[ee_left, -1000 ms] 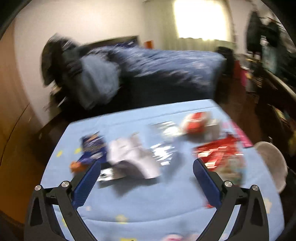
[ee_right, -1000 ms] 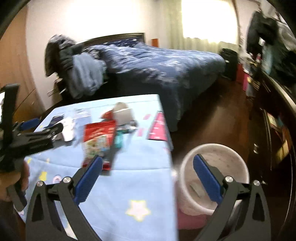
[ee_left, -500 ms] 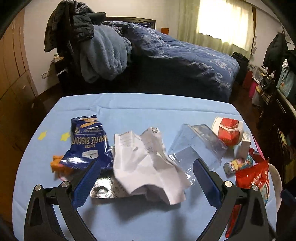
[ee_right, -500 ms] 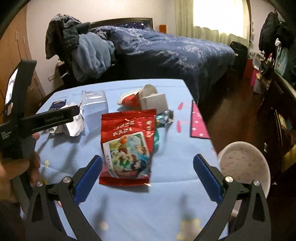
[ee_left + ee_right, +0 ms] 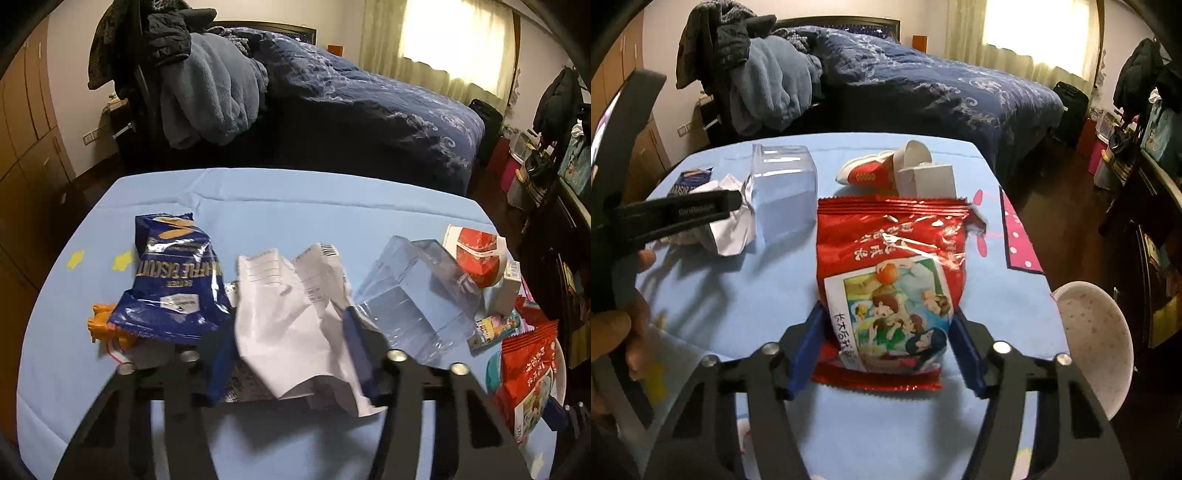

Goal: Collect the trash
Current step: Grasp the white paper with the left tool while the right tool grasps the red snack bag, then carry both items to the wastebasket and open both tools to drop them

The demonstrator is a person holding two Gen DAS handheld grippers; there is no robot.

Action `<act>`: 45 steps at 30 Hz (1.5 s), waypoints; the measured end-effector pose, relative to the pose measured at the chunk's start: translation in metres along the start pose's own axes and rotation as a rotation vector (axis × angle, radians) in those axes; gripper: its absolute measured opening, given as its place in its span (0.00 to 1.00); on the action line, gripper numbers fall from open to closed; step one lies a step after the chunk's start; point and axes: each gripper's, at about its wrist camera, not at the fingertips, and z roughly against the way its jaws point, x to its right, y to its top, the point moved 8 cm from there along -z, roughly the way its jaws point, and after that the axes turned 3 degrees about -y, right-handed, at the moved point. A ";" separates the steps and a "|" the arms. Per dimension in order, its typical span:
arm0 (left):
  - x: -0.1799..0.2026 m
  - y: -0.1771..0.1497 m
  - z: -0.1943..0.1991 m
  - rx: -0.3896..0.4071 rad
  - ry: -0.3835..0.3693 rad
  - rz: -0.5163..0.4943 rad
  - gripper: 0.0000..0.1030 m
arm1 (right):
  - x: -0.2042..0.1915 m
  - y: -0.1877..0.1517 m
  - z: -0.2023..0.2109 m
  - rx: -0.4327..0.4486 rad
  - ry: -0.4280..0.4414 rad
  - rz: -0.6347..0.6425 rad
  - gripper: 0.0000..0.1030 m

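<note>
Trash lies on a light blue tablecloth point(image 5: 280, 199). My left gripper point(image 5: 291, 354) has its jaws closing around a crumpled white paper point(image 5: 291, 317); the fingers look blurred. A blue biscuit bag point(image 5: 173, 280) lies to its left and a clear plastic box point(image 5: 417, 295) to its right. My right gripper point(image 5: 886, 350) has its jaws against both sides of a red snack bag point(image 5: 890, 273), which rests on the cloth. A white bin point(image 5: 1093, 339) stands off the table's right edge.
A red and white cup point(image 5: 882, 170) and a small white carton point(image 5: 927, 181) lie behind the red bag. An orange wrapper point(image 5: 103, 325) lies under the blue bag. A bed with blue bedding point(image 5: 351, 92) and a chair piled with clothes point(image 5: 177, 74) stand behind the table.
Both grippers moved forward and down to the table. The left jaws narrowed around the white paper and the right jaws narrowed around the red snack bag.
</note>
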 end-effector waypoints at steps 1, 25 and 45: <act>0.000 0.000 0.000 0.002 0.000 -0.004 0.42 | 0.000 0.000 0.001 0.002 0.003 -0.001 0.44; -0.026 -0.007 0.064 0.126 -0.037 0.023 0.24 | 0.001 -0.006 0.035 0.054 0.078 -0.028 0.32; -0.008 -0.030 0.129 0.200 -0.088 -0.016 0.24 | 0.019 -0.034 0.074 0.077 0.131 -0.091 0.32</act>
